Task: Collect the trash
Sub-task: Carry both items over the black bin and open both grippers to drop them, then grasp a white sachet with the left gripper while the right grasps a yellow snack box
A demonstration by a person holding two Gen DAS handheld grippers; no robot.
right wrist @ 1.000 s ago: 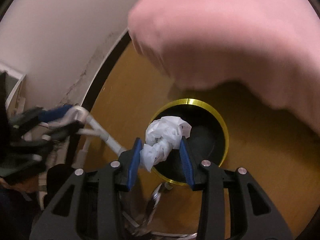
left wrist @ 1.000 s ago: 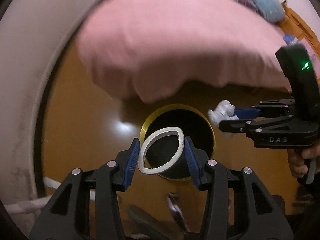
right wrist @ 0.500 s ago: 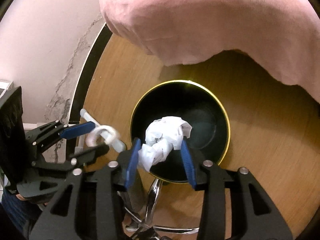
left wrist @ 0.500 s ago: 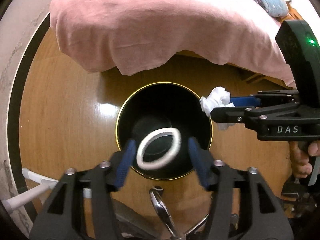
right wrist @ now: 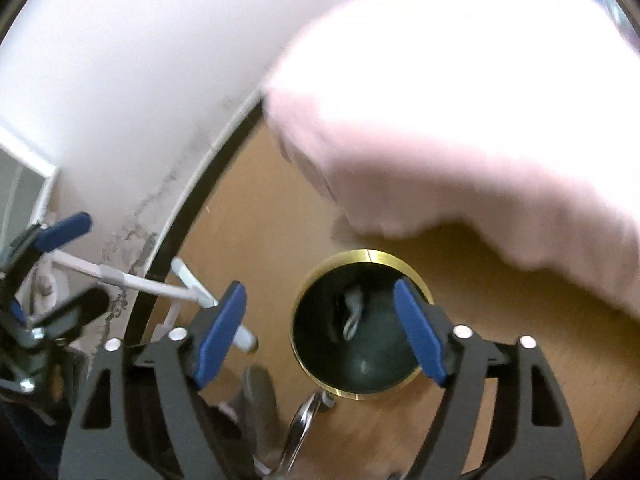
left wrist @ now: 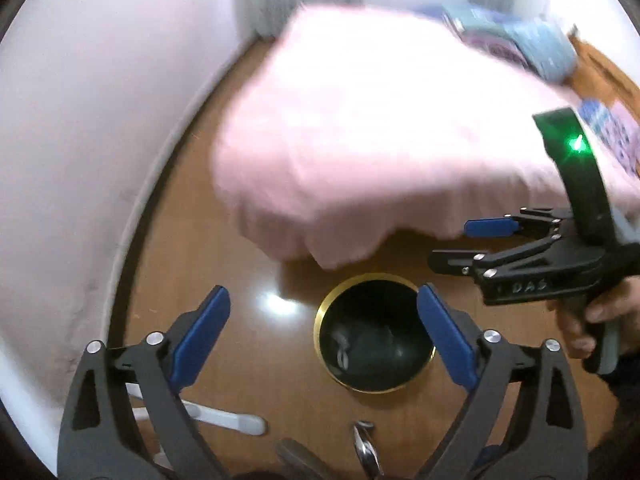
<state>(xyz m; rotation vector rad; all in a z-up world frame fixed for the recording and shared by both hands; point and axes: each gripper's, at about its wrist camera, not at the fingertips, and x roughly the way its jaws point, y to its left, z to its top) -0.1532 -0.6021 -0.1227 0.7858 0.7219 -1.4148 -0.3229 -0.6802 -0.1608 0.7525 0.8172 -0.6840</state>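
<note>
A glossy wooden floor (left wrist: 248, 208) carries a black bin with a gold rim (left wrist: 374, 334), standing just in front of a bed draped in a pink cover (left wrist: 384, 140). White plastic rods (left wrist: 224, 416) lie on the boards near the white wall (left wrist: 92, 128).

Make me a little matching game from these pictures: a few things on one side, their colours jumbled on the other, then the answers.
Things:
1. bin rim
2. blanket
3. left gripper pads
4. floor

Colours:
A. pink
B. brown wood
C. gold
D. blue

Pairs: 1-C, 2-A, 3-D, 4-B
</note>
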